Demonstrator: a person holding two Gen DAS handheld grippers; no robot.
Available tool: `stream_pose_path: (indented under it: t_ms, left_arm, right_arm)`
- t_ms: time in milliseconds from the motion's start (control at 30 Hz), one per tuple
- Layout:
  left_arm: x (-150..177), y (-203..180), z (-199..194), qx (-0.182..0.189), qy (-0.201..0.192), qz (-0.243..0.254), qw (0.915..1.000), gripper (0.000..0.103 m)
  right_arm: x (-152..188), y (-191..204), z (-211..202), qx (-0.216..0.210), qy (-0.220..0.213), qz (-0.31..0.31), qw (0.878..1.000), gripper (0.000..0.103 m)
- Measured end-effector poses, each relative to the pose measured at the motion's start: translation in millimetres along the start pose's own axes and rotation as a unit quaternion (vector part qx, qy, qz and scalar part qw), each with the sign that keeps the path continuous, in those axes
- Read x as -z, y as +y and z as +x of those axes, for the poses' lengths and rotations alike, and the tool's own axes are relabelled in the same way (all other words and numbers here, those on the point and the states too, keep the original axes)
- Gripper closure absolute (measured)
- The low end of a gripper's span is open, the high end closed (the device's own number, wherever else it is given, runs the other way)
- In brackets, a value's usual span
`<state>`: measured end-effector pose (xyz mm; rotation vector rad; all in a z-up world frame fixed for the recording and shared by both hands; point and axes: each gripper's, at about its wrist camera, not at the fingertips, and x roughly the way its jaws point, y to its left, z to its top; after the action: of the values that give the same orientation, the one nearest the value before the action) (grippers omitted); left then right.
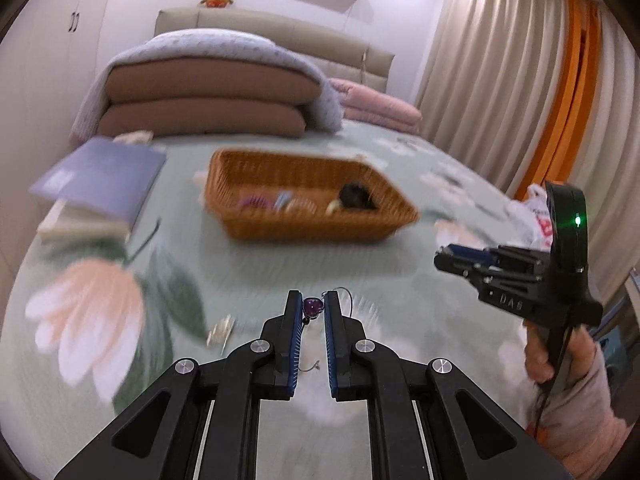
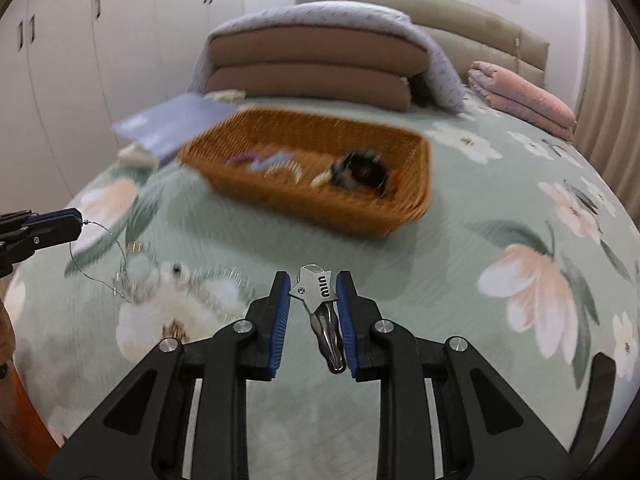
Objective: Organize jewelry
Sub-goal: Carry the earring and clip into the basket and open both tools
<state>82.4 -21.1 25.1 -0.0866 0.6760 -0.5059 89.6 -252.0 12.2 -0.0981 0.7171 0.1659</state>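
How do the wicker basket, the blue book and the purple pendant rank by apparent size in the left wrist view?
1. wicker basket
2. blue book
3. purple pendant, smallest though nearest, held by the left gripper

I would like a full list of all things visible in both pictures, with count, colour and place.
wicker basket: one, orange-brown, middle of bed, small blurred items inside
book: one, blue-grey, left of basket
folded bedding: one stack, brown under grey, by headboard
pink quilt: one, right of stack
loose jewelry: silver, number unclear, on bedspread
purple pendant: one, on thin wire, in left claw
star hair clip: one, silver, in right claw
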Motion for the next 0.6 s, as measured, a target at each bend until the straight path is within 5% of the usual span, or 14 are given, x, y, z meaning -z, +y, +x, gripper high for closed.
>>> stream_pose_path:
  t_ms: [233, 600]
  left_arm:
    - [-80.1, -16.1, 47.7, 0.019, -0.011, 0.005, 0.9998, 0.092]
    - [-139.1, 11.7, 164.7, -0.008, 0.052, -0.027, 0.9983, 0.092]
  right_arm:
    - [-68.8, -45.4, 6.7, -0.007, -0.028, 0.057, 0.998, 0.081]
    - [-140.9, -69.2, 115.3, -0.049, 0.049, 0.125, 0.990, 0.080]
